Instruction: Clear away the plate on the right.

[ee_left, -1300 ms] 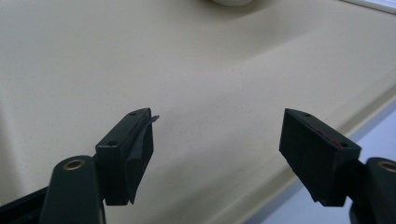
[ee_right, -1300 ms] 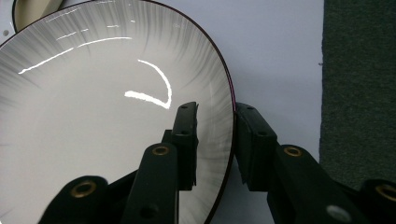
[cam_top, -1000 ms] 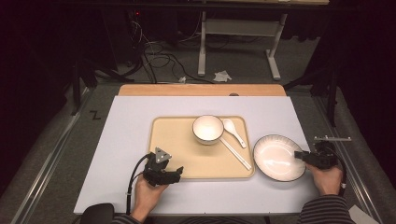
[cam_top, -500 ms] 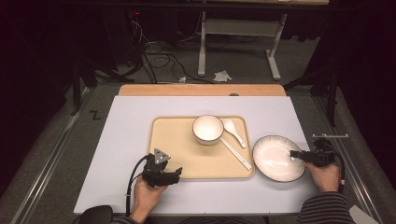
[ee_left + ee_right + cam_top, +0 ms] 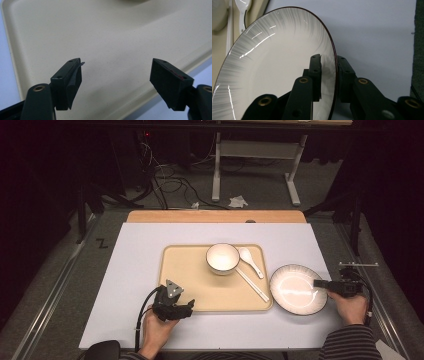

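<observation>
A white plate (image 5: 295,290) with a dark rim and grey streaks lies on the white table, right of the beige tray (image 5: 185,270). My right gripper (image 5: 320,283) reaches in from the right, its jaws closed on either side of the plate's right rim. Close up, the right gripper (image 5: 329,72) pinches the plate (image 5: 274,62) at its edge. My left gripper (image 5: 189,306) sits at the tray's front left edge. In its own view the left gripper (image 5: 116,75) is open over the bare tray (image 5: 100,30), holding nothing.
On the tray stand a white bowl (image 5: 223,258), a white spoon (image 5: 250,260) and a pair of pale chopsticks (image 5: 252,285). The spoon (image 5: 243,7) lies just beyond the plate. A wooden strip (image 5: 215,216) borders the table's far edge.
My right gripper has slid left from beside the plate onto its right rim and closed there. The left gripper and the plate have stayed put.
</observation>
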The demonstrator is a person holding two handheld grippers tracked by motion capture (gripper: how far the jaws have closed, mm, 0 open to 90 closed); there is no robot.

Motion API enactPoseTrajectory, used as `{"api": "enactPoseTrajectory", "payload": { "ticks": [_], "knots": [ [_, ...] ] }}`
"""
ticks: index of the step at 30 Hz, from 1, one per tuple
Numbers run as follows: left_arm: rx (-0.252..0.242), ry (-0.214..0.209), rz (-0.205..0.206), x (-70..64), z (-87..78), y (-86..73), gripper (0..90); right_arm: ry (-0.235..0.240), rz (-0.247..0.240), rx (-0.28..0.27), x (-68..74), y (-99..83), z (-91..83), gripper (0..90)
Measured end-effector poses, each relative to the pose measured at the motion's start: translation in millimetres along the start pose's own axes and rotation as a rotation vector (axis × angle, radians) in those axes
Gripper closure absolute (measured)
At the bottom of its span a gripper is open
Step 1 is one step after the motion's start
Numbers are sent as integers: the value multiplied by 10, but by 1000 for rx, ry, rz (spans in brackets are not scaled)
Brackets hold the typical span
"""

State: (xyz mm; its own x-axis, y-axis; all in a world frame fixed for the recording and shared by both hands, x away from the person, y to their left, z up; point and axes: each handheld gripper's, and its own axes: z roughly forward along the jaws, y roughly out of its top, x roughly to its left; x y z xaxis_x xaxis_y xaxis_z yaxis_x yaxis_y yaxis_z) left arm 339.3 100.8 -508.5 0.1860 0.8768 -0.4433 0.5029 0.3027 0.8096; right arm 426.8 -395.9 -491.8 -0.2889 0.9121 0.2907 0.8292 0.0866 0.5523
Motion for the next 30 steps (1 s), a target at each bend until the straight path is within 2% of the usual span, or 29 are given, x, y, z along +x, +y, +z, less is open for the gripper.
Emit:
{"api": "enactPoseTrajectory", "payload": {
  "ticks": [3, 6, 8, 12, 17, 20, 26, 30],
  "knots": [
    [1, 0, 2, -1, -3, -3, 258, 18, 12, 2, -30, 5, -2, 811],
    [0, 2, 2, 1, -3, -3, 259, 45, 55, -2, -72, 3, -12, 822],
    [-7, 6, 1, 1, -2, -2, 260, 41, 54, 6, -68, 17, -21, 830],
    [-17, 18, 50, -14, -8, -20, 261, 47, 63, -3, -75, 24, -37, 849],
    [-13, 16, 69, -37, 3, -40, 269, 37, 35, -30, -13, 52, -133, 858],
    [-25, 14, 63, -39, -14, -28, 277, 23, 9, -33, 12, 63, -164, 861],
    [-36, 5, 57, -34, -20, -4, 269, 32, 6, -65, 28, 64, -270, 863],
    [-52, -2, 55, -57, -28, 6, 265, 33, -17, -86, 61, 57, -340, 866]
  ]
}}
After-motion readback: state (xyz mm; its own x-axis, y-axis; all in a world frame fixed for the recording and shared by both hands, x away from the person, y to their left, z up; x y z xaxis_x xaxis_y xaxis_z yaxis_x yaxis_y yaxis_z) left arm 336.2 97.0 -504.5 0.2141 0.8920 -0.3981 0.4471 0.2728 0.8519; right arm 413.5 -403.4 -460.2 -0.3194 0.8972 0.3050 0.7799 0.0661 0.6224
